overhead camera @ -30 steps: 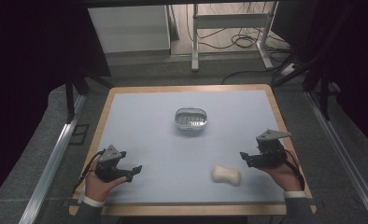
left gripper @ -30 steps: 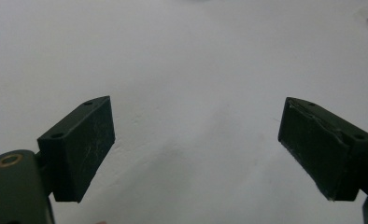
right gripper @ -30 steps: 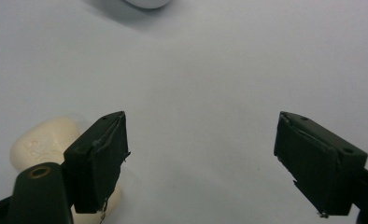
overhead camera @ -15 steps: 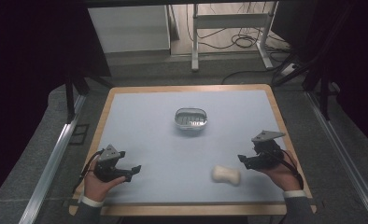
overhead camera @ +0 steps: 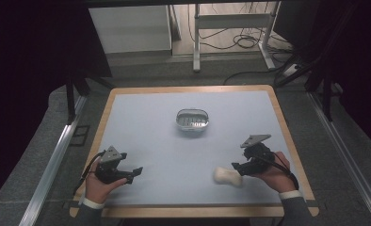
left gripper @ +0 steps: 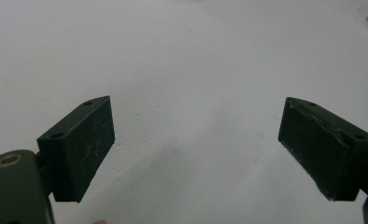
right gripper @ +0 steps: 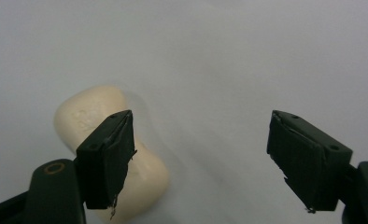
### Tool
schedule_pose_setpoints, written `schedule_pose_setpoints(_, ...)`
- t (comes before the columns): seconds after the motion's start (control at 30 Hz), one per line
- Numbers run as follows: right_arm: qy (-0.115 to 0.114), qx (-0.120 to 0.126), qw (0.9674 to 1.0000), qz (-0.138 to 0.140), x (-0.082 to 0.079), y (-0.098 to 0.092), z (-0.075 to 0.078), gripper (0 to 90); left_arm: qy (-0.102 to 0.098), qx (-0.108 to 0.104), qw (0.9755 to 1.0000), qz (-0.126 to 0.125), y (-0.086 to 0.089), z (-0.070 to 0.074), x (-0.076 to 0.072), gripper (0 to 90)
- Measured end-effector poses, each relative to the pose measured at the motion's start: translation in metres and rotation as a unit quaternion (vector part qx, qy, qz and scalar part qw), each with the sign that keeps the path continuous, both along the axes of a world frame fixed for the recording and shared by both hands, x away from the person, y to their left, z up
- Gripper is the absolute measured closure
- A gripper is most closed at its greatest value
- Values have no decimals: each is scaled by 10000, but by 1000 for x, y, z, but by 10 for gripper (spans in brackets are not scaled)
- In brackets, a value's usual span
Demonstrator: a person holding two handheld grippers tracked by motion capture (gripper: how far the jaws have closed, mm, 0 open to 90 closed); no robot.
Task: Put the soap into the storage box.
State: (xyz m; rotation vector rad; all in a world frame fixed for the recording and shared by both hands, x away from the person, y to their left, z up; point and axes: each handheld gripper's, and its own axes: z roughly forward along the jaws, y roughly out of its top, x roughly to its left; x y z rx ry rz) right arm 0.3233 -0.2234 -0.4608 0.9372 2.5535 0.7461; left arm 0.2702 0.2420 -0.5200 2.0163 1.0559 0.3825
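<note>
A cream, peanut-shaped lump (overhead camera: 228,176) lies on the pale table near the front right; in the right gripper view the lump (right gripper: 88,119) sits partly behind the left jaw. My right gripper (overhead camera: 237,166) (right gripper: 201,161) is open, just right of and above the lump, with bare table between its jaws. An oval metal tin (overhead camera: 192,119) stands mid-table, farther back. At the front left my left gripper (overhead camera: 135,172) (left gripper: 196,149) stands open over bare table, holding nothing.
The table (overhead camera: 141,113) has a wooden rim and a pale blue-grey top. Dark floor, metal rails (overhead camera: 56,155) and desk legs with cables (overhead camera: 230,37) lie beyond it.
My right gripper has moved down and toward the front, closing in on the cream lump. The left gripper has stayed put.
</note>
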Motion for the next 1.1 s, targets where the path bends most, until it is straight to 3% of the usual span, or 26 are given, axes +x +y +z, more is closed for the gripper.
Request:
schedule_pose_setpoints(0.1, 148, -69, 9996, 229, -3, 10, -3, 240, 14, 27, 10000, -33, -2, -1, 0, 112)
schedule_pose_setpoints(0.47, 436, -110, 9976, 532, -5, 23, -8, 271, 9, 19, 10000, -24, -1, -1, 0, 112)
schedule_pose_setpoints(0.67, 625, -351, 9941, 820, -11, 32, -13, 316, 25, 40, 10000, -40, -2, -1, 0, 112)
schedule_pose_setpoints(1.0, 785, -738, 9884, 1066, -14, 40, -21, 336, 36, 60, 10000, -62, -3, -2, 1, 112)
schedule_pose_setpoints(1.03, 726, -947, 9862, 1152, -14, 44, -24, 343, 38, 69, 9999, -63, -3, -2, 1, 113)
schedule_pose_setpoints(1.07, 726, -947, 9862, 1152, -14, 44, -24, 343, 38, 69, 9999, -63, -3, -2, 1, 112)
schedule_pose_setpoints(1.1, 771, -1061, 9838, 1226, -13, 48, -27, 357, 34, 80, 9999, -57, -3, -2, 1, 112)
